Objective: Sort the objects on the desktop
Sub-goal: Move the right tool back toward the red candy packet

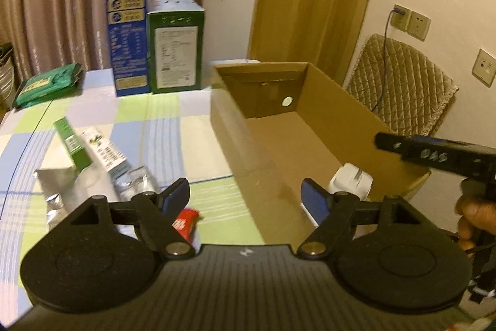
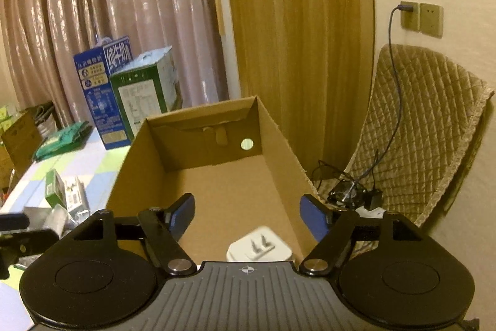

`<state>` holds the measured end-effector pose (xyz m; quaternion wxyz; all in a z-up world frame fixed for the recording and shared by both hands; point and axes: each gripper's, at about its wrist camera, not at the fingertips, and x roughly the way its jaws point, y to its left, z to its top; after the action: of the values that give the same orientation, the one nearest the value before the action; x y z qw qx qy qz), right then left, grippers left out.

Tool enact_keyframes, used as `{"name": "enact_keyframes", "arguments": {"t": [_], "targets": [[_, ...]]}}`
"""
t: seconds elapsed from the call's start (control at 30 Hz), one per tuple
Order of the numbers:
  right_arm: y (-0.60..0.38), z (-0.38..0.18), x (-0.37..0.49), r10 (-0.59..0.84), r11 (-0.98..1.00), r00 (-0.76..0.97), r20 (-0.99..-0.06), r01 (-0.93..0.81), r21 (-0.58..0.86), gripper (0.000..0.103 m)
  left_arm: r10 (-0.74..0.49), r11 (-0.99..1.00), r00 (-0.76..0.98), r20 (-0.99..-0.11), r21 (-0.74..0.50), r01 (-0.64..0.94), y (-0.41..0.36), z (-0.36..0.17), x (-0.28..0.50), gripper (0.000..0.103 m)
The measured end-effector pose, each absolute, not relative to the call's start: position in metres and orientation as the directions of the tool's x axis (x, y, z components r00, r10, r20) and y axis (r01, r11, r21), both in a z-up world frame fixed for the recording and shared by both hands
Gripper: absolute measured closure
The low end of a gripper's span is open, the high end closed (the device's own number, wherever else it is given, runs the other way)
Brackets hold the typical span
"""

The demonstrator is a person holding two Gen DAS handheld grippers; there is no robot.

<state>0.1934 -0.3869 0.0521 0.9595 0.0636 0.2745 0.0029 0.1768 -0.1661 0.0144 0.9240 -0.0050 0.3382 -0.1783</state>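
My right gripper (image 2: 247,213) is hanging spread and empty over the cardboard box (image 2: 279,141). The white plug adapter (image 2: 259,247) is lying on the box floor at the near end (prongs up). My left gripper (image 1: 245,200) is hovering released beside the box; foil packets (image 1: 77,185) and small cartons (image 1: 93,145) are lying on the checked tablecloth (image 1: 192,132).

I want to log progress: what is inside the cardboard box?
Inside the box lies one white plug, prongs up. The near corner is hidden by the right gripper.
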Motion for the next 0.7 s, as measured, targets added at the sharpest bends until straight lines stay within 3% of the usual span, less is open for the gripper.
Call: {"name": "enact_keyframes", "arguments": {"t": [0.4, 0.7], "targets": [[-0.333, 0.085, 0.132, 0.146, 0.983, 0.878, -0.455, -0.076, 0.170, 0.007, -0.231, 0.972, 0.748, -0.622, -0.113, 0.206, -0.086, 0.015, 0.128, 0.012], [-0.258, 0.086, 0.107, 0.276, 0.961, 0.835, -0.477, -0.232, 0.149, 0.004, -0.116, 0.993, 0.789, -0.604, -0.081, 0.084, -0.012, 0.022, 0.098, 0.005]]}}
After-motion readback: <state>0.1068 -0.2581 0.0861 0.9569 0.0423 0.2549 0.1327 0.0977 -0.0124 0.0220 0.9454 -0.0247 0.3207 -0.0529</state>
